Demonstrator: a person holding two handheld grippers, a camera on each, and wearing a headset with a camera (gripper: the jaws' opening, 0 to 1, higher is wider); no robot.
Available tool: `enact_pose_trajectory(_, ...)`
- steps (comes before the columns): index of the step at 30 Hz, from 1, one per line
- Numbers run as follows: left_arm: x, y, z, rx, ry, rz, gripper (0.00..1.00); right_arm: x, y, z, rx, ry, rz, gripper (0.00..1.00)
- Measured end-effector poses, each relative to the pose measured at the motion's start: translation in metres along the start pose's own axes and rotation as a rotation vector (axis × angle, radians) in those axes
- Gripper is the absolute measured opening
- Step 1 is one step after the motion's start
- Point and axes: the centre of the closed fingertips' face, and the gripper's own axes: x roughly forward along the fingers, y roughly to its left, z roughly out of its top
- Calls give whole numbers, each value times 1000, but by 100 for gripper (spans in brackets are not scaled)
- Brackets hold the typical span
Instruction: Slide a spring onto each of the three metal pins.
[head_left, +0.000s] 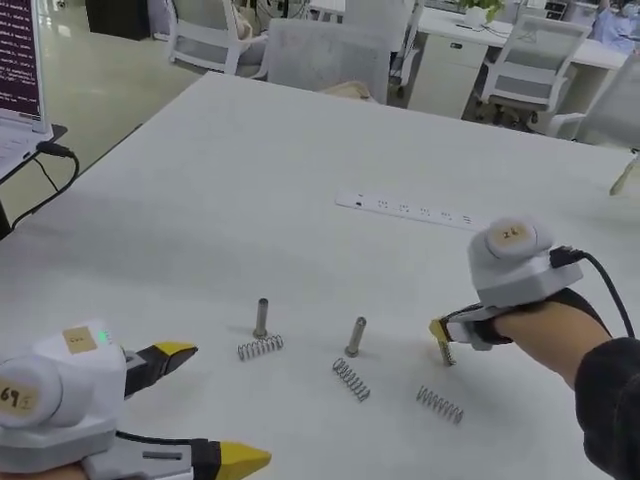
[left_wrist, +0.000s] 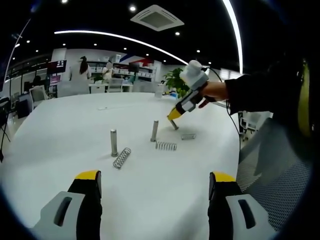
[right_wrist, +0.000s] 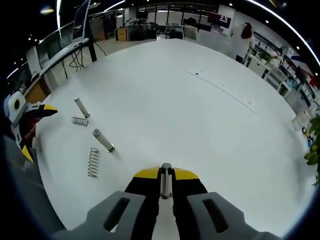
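The right gripper (head_left: 442, 338) is over at the right side of the head view, fingers clenched on a held pin (right_wrist: 166, 181) that pokes up between them in the right gripper view. In the head view that pin's lower end is right at the white surface (head_left: 300, 150); touching or just above, can't tell. The left gripper (head_left: 225, 405) sits in the bottom left corner, its fingers (left_wrist: 89, 182) spread wide and holding nothing.

Two more pins stand upright on the surface around the lower middle of the head view: the left pin (head_left: 261, 318) and the middle pin (head_left: 356, 337). All three springs lie flat, none on a pin yet. The first spring (head_left: 260, 347) is just beside the base of the left pin, the second spring (head_left: 351, 380) is just below the middle pin, and the third spring (head_left: 440, 404) is below the right gripper. A white power strip (head_left: 410, 210) lies farther up the surface.
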Motion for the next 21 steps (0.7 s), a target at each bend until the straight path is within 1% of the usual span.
enact_pose_trajectory(6, -1, 1, 1, 4, -2, 0, 86, -6, -1, -3, 5, -15, -7, 5)
enact_pose_trajectory(21, 1, -3, 2, 13, -2, -11, 86, -17, -2, -11, 34, -41, -17, 6)
